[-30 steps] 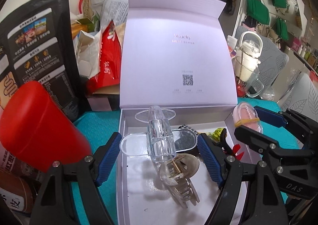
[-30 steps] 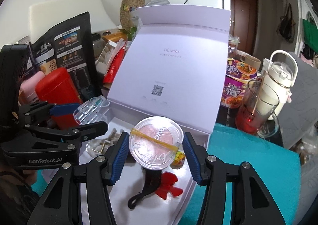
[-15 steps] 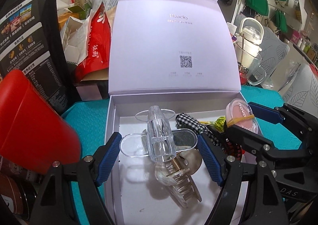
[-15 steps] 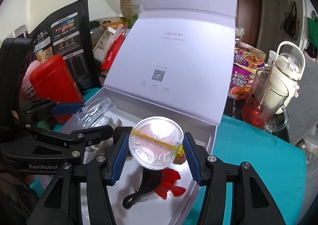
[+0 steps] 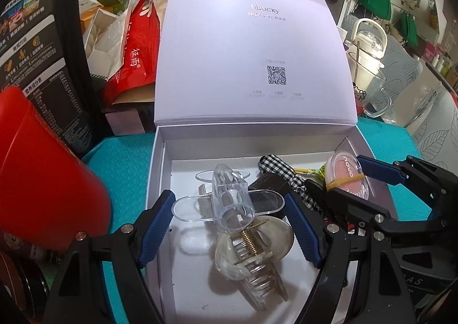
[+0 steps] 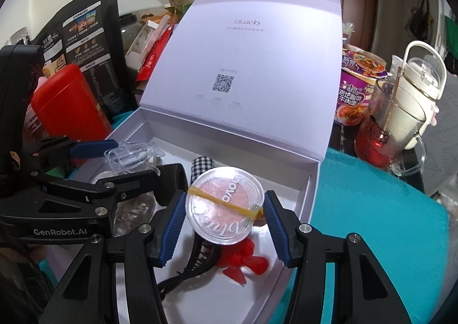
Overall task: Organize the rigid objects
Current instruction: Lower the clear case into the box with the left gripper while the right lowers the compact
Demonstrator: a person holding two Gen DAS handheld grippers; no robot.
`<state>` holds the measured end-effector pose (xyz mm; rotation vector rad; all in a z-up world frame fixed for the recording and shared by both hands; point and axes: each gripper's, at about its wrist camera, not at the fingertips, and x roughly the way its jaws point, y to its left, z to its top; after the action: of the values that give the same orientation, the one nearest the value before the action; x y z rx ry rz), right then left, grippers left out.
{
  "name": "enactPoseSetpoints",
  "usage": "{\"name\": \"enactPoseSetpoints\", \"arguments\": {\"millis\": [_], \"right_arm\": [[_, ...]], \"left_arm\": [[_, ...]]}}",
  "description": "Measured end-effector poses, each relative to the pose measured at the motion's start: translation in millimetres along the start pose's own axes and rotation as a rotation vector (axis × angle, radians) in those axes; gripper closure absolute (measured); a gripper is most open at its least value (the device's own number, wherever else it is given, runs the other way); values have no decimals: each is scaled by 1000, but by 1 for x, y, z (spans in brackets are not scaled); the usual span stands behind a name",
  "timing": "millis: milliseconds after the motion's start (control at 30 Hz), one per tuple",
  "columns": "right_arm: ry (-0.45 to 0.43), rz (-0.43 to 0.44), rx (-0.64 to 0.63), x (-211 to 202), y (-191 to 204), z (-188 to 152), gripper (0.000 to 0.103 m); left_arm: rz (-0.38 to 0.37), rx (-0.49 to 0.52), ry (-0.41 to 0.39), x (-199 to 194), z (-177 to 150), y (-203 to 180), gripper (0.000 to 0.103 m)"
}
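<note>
An open white box (image 5: 160, 169) (image 6: 312, 181) stands on the teal mat with its lid up. My left gripper (image 5: 229, 209) is shut on a clear plastic hair clip (image 5: 232, 198), held over the box's left half. Below it a clear claw clip (image 5: 252, 252) lies in the box. My right gripper (image 6: 224, 209) is shut on a round pink blush compact (image 6: 224, 206) with a yellow rubber band, over the box's right half; the compact also shows in the left wrist view (image 5: 346, 178). A checked bow (image 5: 274, 165), a black clip (image 6: 200, 261) and a red clip (image 6: 243, 264) lie in the box.
A red canister (image 5: 43, 186) (image 6: 68, 106) and a black pouch (image 5: 31, 46) stand left of the box. A red snack bag (image 5: 134, 43) lies behind. A glass mug (image 6: 392, 129), a white jug (image 6: 420, 75) and a noodle cup (image 6: 357, 86) stand to the right.
Both grippers have moved forward and lower over the box, each still holding its object. The box's inside fills more of both views.
</note>
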<state>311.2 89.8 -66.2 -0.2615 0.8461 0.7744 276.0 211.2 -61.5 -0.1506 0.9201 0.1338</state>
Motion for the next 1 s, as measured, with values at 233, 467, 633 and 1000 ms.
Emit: {"name": "enactPoseSetpoints", "arguments": {"millis": [233, 467, 633, 1000], "right_arm": [[31, -43, -23, 7, -1, -3, 48], [35, -55, -33, 7, 1, -2, 48], [29, -47, -36, 2, 2, -1, 48], [22, -60, -36, -7, 4, 1, 46]], "left_arm": [[50, 50, 2, 6, 0, -8, 25], [48, 51, 5, 6, 1, -8, 25], [44, 37, -7, 0, 0, -5, 25], [109, 40, -61, -20, 9, -3, 24]]}}
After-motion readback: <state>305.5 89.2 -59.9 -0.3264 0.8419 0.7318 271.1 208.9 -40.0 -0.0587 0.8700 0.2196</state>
